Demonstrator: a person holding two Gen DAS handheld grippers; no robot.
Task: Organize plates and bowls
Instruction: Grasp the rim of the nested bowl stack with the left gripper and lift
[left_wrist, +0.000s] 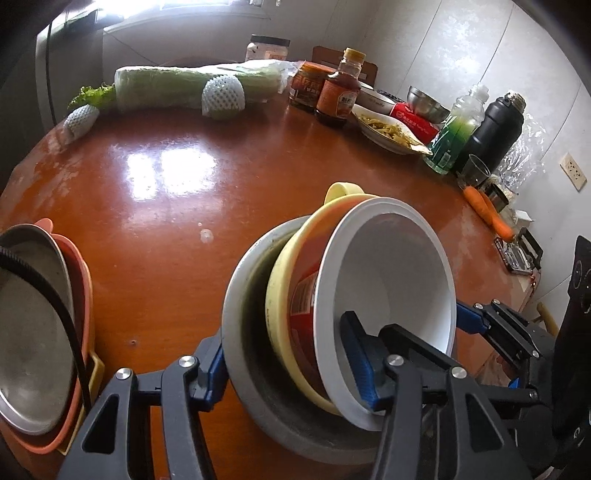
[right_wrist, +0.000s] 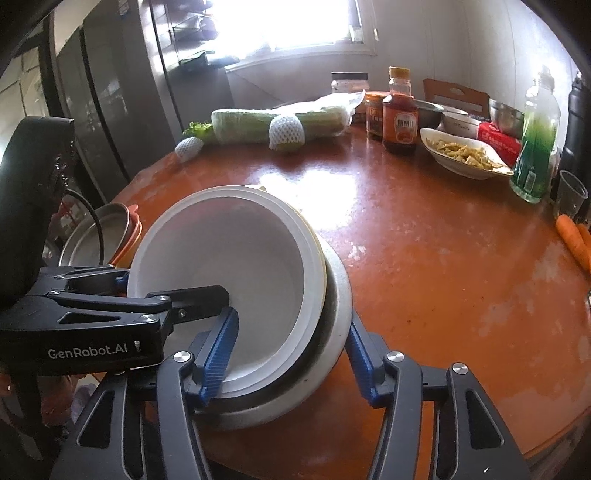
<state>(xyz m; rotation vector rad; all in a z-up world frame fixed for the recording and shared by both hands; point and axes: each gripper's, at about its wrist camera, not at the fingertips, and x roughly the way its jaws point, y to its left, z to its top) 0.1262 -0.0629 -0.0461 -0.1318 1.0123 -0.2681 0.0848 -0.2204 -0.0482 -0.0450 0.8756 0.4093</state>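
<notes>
Bowl stack (left_wrist: 295, 332), left gripper (left_wrist: 291, 362) and right gripper (right_wrist: 288, 354) clamping its rims

The only wording that reads clearly is "GenRobot.AI", in white letters on the black body of the left claw (right_wrist: 92, 352), seen in the right wrist view just left of the white bowl (right_wrist: 229, 266). The orange label on the brown sauce bottle (right_wrist: 400, 125), beyond the bowl, carries print too blurred to read, as does the band on the bowl's outside.

Left hand-held gripper (left_wrist: 291, 363) and right hand-held gripper (right_wrist: 288, 354) both angle downward, jaws partly closed, each clamping the stacked rims.
</notes>
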